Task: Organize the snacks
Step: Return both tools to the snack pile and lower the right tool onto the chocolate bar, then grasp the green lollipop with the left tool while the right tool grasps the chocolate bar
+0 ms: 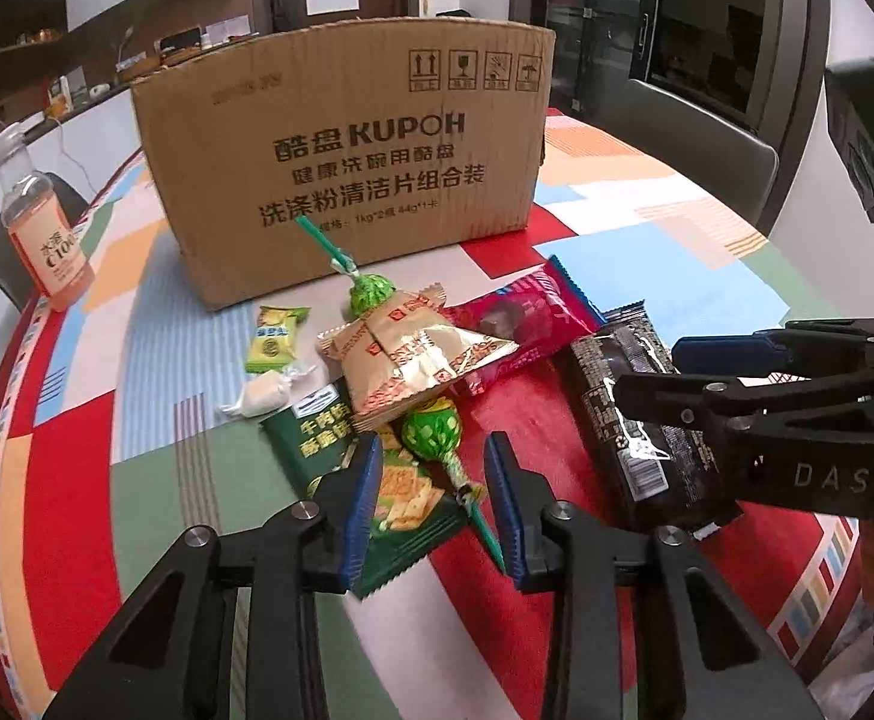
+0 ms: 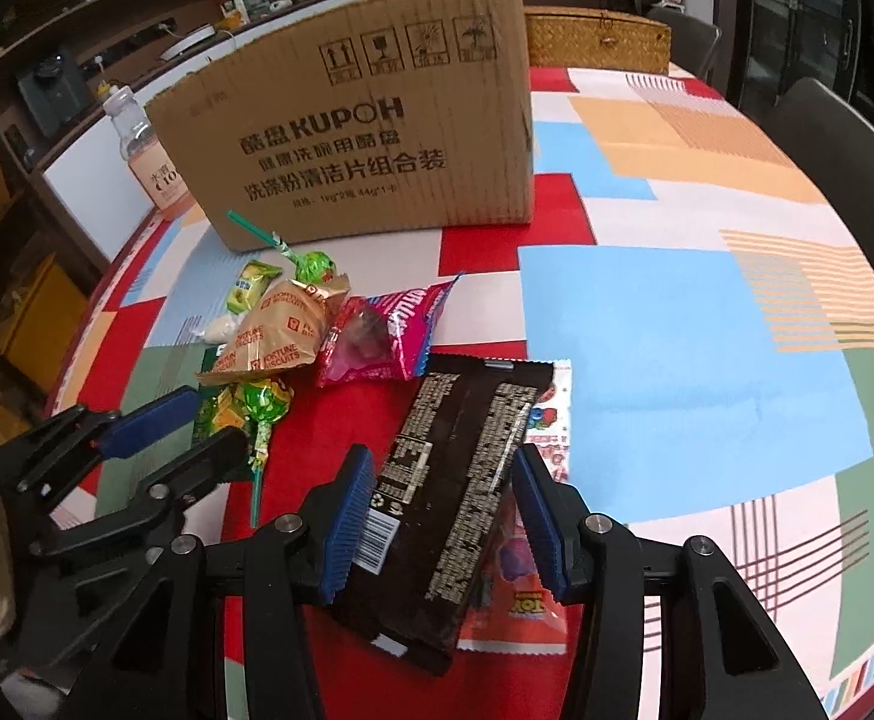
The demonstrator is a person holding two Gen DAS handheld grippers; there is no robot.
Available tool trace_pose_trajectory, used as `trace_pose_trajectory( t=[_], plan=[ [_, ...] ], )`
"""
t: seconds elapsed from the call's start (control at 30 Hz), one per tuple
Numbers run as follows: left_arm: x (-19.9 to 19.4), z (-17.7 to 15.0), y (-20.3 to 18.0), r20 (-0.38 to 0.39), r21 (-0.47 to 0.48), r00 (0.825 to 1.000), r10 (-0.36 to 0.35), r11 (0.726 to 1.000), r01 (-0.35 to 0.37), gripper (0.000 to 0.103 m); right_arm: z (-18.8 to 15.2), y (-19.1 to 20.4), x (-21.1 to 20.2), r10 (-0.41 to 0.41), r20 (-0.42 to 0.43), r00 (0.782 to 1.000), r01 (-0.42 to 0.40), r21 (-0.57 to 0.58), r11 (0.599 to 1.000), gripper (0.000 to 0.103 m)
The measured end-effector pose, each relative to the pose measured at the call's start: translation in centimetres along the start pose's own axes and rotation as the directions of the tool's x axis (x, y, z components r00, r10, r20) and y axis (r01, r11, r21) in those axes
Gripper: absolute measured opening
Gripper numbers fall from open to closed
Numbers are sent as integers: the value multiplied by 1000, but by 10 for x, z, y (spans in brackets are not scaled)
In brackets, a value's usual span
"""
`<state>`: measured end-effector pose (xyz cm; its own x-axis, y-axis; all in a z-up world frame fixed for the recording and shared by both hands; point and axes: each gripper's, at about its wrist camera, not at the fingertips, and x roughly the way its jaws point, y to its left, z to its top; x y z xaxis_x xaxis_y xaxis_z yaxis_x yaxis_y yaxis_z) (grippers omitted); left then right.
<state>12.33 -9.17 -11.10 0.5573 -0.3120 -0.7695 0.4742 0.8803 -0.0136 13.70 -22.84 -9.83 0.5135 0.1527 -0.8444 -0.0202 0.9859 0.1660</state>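
A heap of snacks lies on the patterned tablecloth (image 1: 155, 324) in front of a cardboard box (image 1: 347, 138). My left gripper (image 1: 437, 510) is open, low over the heap. A green lollipop (image 1: 431, 432) with its stick sits between the pads without touching them, on top of a green cracker packet (image 1: 317, 438). My right gripper (image 2: 446, 516) is open and straddles a long black packet (image 2: 455, 468) that lies flat on a red and white packet (image 2: 548, 420). Gold biscuit packets (image 1: 419, 360) and a pink packet (image 1: 515, 324) lie behind. The right gripper (image 1: 647, 369) shows at the right of the left wrist view.
The cardboard box (image 2: 365, 138) stands upright at the back, its inside hidden. An orange drink bottle (image 1: 41, 228) stands at the left table edge. A second lollipop (image 1: 368, 294), a yellow-green sweet (image 1: 272, 339) and a white sweet (image 1: 263, 396) lie nearby. A wicker basket (image 2: 593, 42) sits behind.
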Motion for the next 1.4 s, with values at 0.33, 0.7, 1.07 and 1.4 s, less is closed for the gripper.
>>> trace_pose_trajectory(
  t=[0.33, 0.7, 1.07, 1.4],
  plan=[
    [23, 8, 4, -12, -15, 1000, 1, 1000, -1, 32, 4, 7, 11, -34, -19, 999, 33, -22, 999, 57],
    [33, 13, 10, -12, -21, 1000, -15, 1000, 15, 23, 9, 14, 26, -96, -12, 995, 95, -79, 992, 57],
    [29, 8, 18, -28, -57, 999, -25, 998, 23, 24, 11, 29, 41, -176, 27, 984, 178, -160, 971, 58],
    [16, 7, 7, -22, -59, 999, -49, 997, 47, 24, 6, 20, 28, -112, 26, 993, 114, -97, 989, 50]
  ],
)
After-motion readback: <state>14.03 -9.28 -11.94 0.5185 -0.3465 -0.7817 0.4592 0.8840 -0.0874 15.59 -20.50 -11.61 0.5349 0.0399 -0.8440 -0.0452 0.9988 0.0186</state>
